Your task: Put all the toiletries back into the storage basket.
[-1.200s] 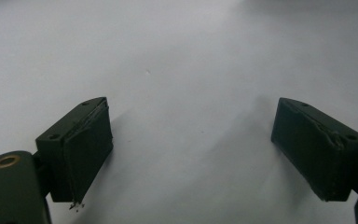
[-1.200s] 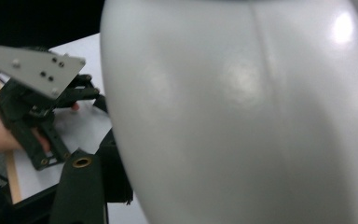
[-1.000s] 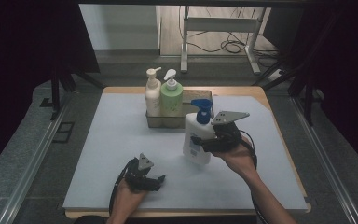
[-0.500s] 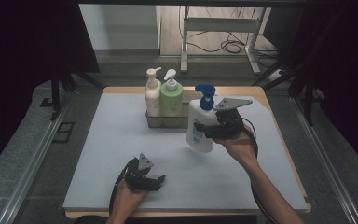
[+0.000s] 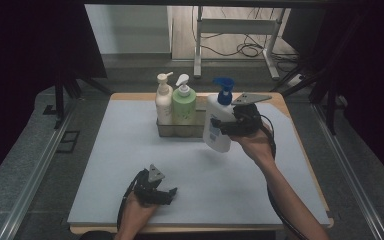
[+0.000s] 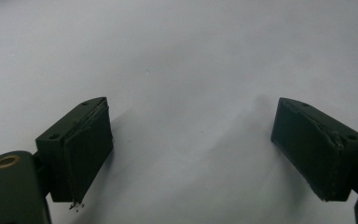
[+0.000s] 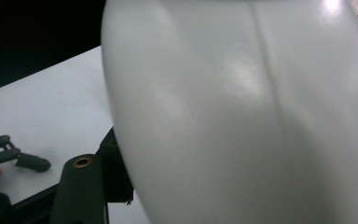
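My right gripper (image 5: 226, 126) is shut on a white pump bottle (image 5: 217, 127) with a blue pump head, held lifted and slightly tilted just right of a low tray (image 5: 180, 131). Its smooth white body (image 7: 242, 116) looms close in the right gripper view. In the tray stand a cream pump bottle (image 5: 163, 100) and a pale green pump bottle (image 5: 183, 102). My left gripper (image 5: 171, 192) rests on the table near the front edge, open, with bare white surface between its pads (image 6: 86, 149).
A white mat (image 5: 130, 150) covers the wooden table. A metal stand and cables (image 5: 240, 47) sit on the floor beyond the far edge. Dark frames flank both sides.
The right gripper has carried the white bottle up and toward the far side, closer to the tray's right end. The left gripper has stayed put.
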### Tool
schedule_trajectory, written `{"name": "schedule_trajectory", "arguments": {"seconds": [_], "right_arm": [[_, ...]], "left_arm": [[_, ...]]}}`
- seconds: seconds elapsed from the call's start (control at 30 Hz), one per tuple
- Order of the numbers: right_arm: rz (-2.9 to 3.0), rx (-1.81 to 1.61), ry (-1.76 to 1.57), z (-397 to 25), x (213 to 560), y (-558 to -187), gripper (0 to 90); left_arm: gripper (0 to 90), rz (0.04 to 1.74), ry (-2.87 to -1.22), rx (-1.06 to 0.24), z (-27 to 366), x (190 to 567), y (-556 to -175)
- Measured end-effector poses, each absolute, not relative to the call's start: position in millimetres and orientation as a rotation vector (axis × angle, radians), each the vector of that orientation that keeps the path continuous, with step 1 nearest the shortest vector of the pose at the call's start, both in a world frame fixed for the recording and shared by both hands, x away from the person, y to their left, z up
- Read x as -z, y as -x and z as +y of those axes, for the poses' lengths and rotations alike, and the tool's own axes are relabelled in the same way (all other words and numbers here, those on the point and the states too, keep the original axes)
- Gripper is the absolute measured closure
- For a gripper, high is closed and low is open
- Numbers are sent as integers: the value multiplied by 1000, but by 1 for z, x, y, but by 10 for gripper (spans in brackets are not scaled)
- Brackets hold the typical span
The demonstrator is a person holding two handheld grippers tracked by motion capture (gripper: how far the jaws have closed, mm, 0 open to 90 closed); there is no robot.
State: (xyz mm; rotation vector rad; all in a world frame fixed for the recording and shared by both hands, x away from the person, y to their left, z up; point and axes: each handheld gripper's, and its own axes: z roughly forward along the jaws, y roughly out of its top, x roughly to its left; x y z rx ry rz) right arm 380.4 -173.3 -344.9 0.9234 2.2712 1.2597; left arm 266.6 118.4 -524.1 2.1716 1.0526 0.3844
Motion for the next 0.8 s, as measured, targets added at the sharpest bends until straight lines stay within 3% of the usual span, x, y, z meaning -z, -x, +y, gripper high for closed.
{"name": "schedule_trajectory", "arguments": {"seconds": [0.8], "right_arm": [[2164,-1229,-1009,-166,320,-417,379]], "left_arm": [[121,1051,-2171,-382,118,524,-267]]}}
